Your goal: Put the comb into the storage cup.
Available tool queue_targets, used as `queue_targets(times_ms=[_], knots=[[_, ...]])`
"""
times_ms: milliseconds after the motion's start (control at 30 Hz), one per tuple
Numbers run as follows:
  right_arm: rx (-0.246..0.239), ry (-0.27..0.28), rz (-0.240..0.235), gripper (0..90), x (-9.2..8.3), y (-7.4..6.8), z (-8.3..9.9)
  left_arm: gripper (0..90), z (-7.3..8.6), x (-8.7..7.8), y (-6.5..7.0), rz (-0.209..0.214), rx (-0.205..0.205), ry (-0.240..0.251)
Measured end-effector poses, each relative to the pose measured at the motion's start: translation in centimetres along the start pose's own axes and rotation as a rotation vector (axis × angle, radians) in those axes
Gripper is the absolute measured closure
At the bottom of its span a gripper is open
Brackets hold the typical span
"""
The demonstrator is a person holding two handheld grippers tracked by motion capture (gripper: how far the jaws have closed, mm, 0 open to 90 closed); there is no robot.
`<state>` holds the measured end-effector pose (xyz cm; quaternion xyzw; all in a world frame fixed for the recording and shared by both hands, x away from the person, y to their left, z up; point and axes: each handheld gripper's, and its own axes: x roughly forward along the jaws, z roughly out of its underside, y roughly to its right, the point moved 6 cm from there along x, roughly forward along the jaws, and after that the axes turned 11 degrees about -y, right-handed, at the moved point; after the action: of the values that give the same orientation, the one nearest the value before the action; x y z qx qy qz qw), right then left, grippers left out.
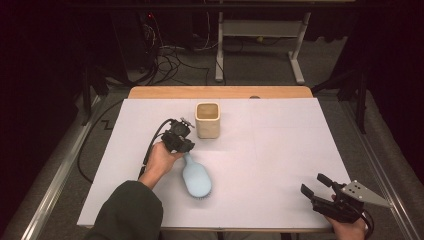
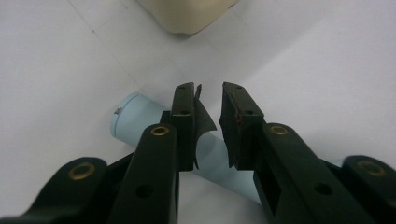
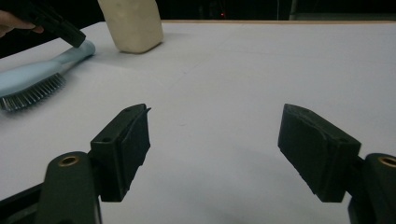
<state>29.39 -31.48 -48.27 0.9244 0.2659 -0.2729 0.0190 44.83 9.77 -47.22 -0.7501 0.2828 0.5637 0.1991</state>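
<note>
Black left gripper point(image 1: 183, 146) sits over the handle of the pale blue plastic hairbrush point(image 1: 196, 179); jaws narrowed either side of the handle point(image 2: 212, 158), whether the pads press it I cannot tell. Brush lies bristles-down on the white table sheet point(image 1: 280, 150), near the cream square cup point(image 1: 207, 120). Right gripper point(image 1: 317, 185) open, well apart.

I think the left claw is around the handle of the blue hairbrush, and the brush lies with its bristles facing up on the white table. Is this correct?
Not quite. The left claw is indeed around the handle of the blue hairbrush, but the brush lies with its bristles facing down on the white table. The right gripper view shows this: the bristles point down at the table, with the smooth blue back on top.
</note>
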Motion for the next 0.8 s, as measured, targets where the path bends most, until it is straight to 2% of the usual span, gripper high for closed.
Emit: queue_targets(times_ms=[100,367,533,800], knots=[[-0.003,-0.002,0.001,25.9,0.00,0.00,0.02,79.9,-0.10,0.36,-0.27,0.005,-0.014,-0.007],[-0.006,-0.005,0.001,26.0,0.03,-0.07,0.04,85.5,-0.10,0.56,-0.30,-0.007,-0.010,-0.021],[-0.008,-0.006,0.000,26.0,0.03,-0.06,0.04,87.5,-0.03,0.94,-0.30,-0.015,0.003,-0.041],[-0.008,-0.005,0.001,26.1,0.04,-0.04,0.05,87.7,0.46,0.98,-0.47,-0.027,0.001,-0.066]])
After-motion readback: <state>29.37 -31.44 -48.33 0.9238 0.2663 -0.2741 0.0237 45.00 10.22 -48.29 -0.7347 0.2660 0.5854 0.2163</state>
